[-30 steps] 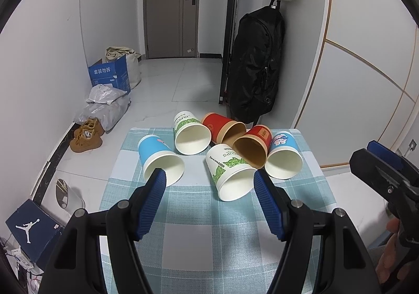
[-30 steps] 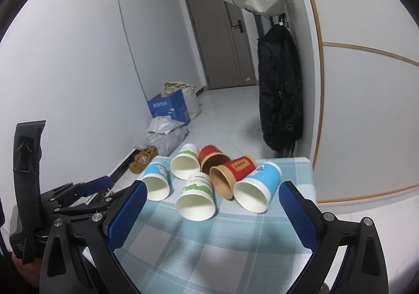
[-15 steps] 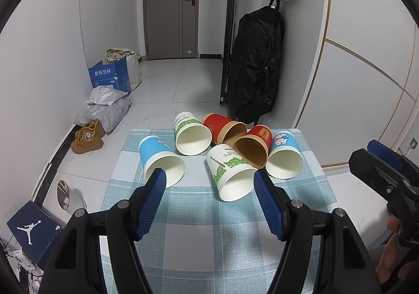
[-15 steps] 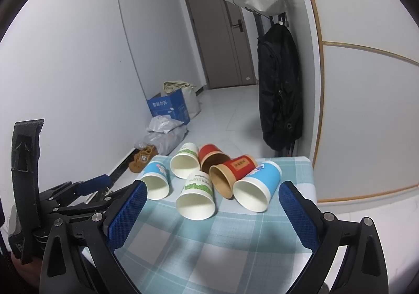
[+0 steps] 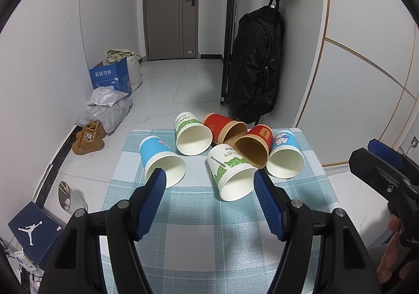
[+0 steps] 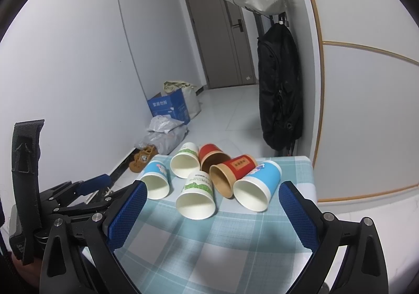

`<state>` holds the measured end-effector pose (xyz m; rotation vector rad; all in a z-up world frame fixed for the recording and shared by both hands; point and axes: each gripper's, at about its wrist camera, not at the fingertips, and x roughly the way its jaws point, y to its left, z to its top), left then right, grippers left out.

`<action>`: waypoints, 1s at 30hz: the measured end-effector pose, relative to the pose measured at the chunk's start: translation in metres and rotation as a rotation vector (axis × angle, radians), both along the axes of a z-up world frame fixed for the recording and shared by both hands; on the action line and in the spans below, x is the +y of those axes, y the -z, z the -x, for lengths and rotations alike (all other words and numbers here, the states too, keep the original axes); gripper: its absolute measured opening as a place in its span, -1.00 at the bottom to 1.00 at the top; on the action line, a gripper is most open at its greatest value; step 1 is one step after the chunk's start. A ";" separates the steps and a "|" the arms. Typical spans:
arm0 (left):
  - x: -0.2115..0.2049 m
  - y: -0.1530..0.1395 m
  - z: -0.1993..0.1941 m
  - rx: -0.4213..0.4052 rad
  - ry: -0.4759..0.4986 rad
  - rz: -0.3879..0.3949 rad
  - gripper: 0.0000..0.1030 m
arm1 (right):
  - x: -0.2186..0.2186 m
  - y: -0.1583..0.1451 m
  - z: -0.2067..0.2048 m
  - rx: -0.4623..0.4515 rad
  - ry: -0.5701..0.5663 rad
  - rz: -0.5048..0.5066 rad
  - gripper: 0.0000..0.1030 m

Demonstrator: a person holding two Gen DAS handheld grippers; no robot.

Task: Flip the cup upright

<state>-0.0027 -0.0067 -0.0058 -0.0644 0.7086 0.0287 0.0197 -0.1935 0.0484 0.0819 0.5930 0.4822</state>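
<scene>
With both jaws spread wide and holding nothing, the left gripper (image 5: 209, 186) is facing the green-leaf cup (image 5: 231, 172) lying just ahead between its fingers, so it should be closing squarely across the sidewall while the right gripper (image 6: 212, 205) is waiting beside.

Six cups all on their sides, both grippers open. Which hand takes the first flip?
Probably left. The left gripper frames the near green-leaf cup, mouth toward it. The right gripper sits farther back, though it faces the right blue cup.

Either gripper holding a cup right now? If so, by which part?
Nothing held. Left gripper and right gripper are both open, short of the cups lying on their sides.
</scene>
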 end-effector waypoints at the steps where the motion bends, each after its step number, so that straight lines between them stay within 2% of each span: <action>1: 0.000 0.000 0.000 0.001 0.001 0.000 0.26 | 0.000 0.000 0.000 0.000 0.000 0.001 0.97; 12: 0.000 0.007 -0.002 0.032 -0.006 -0.002 0.26 | -0.003 0.000 -0.001 0.004 0.012 -0.015 0.97; 19: -0.011 0.036 -0.017 0.162 0.032 -0.119 0.26 | -0.011 -0.001 -0.009 0.025 0.038 -0.054 0.97; 23: -0.014 0.050 -0.030 0.214 0.059 -0.154 0.26 | -0.020 -0.002 -0.015 0.047 0.054 -0.081 0.97; 26: -0.013 0.059 -0.043 0.259 0.080 -0.123 0.26 | -0.026 -0.002 -0.021 0.065 0.069 -0.100 0.97; 30: -0.012 0.064 -0.060 0.280 0.089 -0.081 0.26 | -0.030 0.001 -0.029 0.099 0.082 -0.109 0.97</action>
